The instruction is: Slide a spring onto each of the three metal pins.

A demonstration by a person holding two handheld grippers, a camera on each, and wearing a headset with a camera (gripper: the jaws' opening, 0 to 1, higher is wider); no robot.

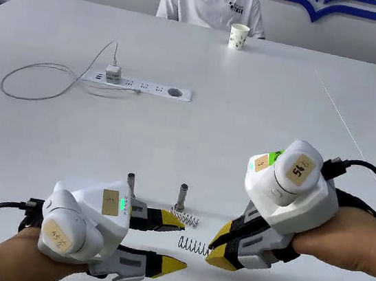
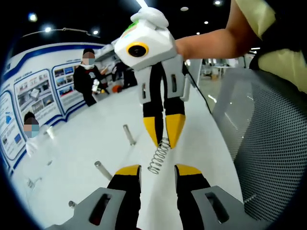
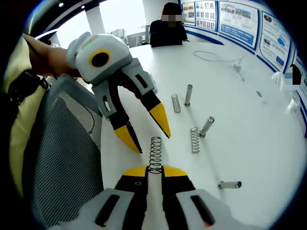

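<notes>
- Right gripper view — the right gripper [image 3: 154, 172] has its jaws pinched shut on one end of a spring [image 3: 155, 152]. The spring sticks straight out ahead of the tips, with most of its coils free.
- The left gripper [image 3: 152, 143] faces it with jaws spread wide. The spring's free end sits at the mouth of that gap and, as far as I can tell, touches neither yellow tip.
- The left gripper view shows the same line: the spring's long axis runs from the right jaws toward the opening between the left jaws.
- In the head view the held spring lies nearly level, just above the white surface [image 1: 261, 108], pointing from the right gripper toward the left one.
- Beyond the jaws stand two pins, the nearer pin [image 1: 182, 196] and the farther pin [image 1: 130, 183]. A fallen pin [image 3: 229, 184] lies on its side.
- A loose spring [image 1: 185, 217] lies flat beside the nearer pin, and a second loose spring [image 3: 175, 103] lies beside the farther one. No pin carries a spring yet.
- My judgement: the move turns on axes. The spring is level and the standing pins are upright, so it must be tipped on end above a pin. The nearer pin sits closer to the left jaws — yet the right jaws carry the spring.
</notes>
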